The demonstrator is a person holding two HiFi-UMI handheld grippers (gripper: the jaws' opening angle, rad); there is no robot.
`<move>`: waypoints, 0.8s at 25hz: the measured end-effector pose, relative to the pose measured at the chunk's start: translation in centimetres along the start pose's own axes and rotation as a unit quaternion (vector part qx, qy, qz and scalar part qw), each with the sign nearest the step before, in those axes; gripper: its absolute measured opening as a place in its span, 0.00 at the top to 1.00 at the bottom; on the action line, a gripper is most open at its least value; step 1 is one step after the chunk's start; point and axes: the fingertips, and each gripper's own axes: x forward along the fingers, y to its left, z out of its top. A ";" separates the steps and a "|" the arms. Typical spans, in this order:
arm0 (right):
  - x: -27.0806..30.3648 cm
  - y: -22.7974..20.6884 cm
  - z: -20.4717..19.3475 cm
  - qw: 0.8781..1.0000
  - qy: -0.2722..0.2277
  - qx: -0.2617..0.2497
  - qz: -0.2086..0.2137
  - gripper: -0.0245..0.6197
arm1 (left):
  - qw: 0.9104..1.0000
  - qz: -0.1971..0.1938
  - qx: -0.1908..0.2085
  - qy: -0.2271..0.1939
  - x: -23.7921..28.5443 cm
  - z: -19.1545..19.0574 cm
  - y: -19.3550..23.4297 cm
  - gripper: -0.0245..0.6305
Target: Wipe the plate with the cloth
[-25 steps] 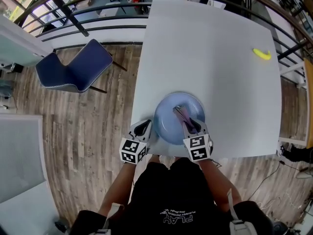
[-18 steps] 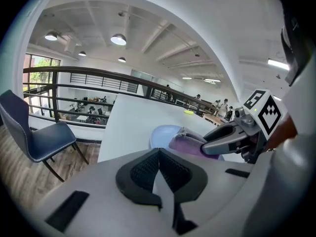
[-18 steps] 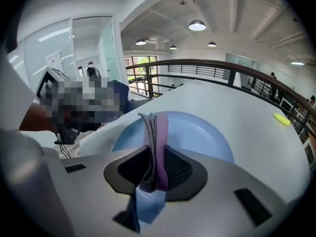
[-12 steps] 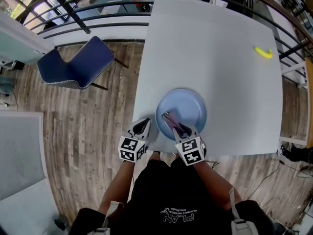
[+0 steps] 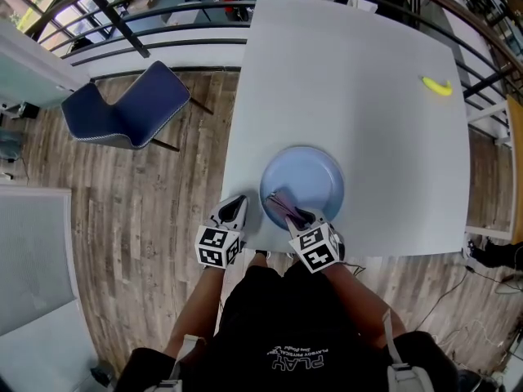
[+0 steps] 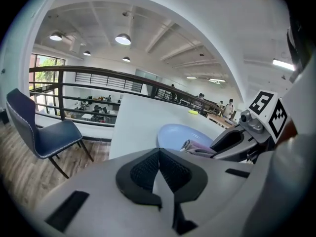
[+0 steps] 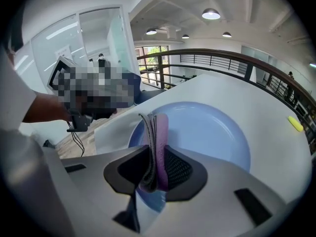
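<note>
R gripper (image 7: 157,169) jaws clamped on the cloth (image 7: 155,147): folded purple/grey fabric pinched edge-on between the pads, sticking up and fwd past the tips. Cloth end sits over the near-left part of the plate (image 5: 306,178), close to the rim; contact w/ the plate surface can't be confirmed from any view. Plate is light blue, round and shallow, flat on the white table (image 5: 351,80) near the edge closest to the person, roughly centred left-right. Plate interior looks bare apart from the cloth. L gripper (image 6: 159,169) jaws pressed together, nothing between them. It's at the table's near-left corner, just beside the plate's left rim and not touching it per head view, tips pointing across the table. From the L gripper view the plate is ahead and to the right, w/ the R gripper and the bunched cloth at its right side. Both marker cubes sit at the table edge in front of the person's torso. Small yellow item (image 5: 437,87) lies at the far-right of the table, well apart from the plate; too small to ID. Blue chair (image 5: 127,109) on the wood floor (image 5: 147,219) to the left of the table, dark railing (image 5: 163,6) beyond it.
</note>
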 end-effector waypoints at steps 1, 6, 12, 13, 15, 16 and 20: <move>-0.1 -0.3 -0.2 1.000 0.003 -0.001 -0.004 0.81 | 1.000 0.001 -0.001 -0.001 -0.1 0.0 0.0 0.94; -0.3 -2.2 -1.2 1.000 0.006 0.016 -0.021 0.81 | 1.000 -0.003 0.008 0.000 -0.2 0.0 -0.2 0.94; -1.1 -5.1 -1.2 0.998 0.004 0.029 -0.047 0.80 | 1.000 -0.003 0.020 0.016 0.6 -0.1 -1.3 0.94; -1.1 -5.5 -1.2 0.998 0.004 0.032 -0.051 0.80 | 1.000 -0.003 0.020 0.017 0.8 -0.1 -1.4 0.94; -1.1 -6.5 -1.3 0.998 0.004 0.037 -0.057 0.80 | 1.000 -0.004 0.020 0.018 1.1 0.0 -1.6 0.94; -1.1 -6.9 -1.3 0.997 0.003 0.039 -0.059 0.80 | 1.000 -0.005 0.021 0.018 1.3 0.1 -1.7 0.94; -1.5 -8.3 -1.5 0.996 0.000 0.045 -0.072 0.80 | 1.000 -0.010 0.025 0.016 1.4 0.4 -2.2 0.94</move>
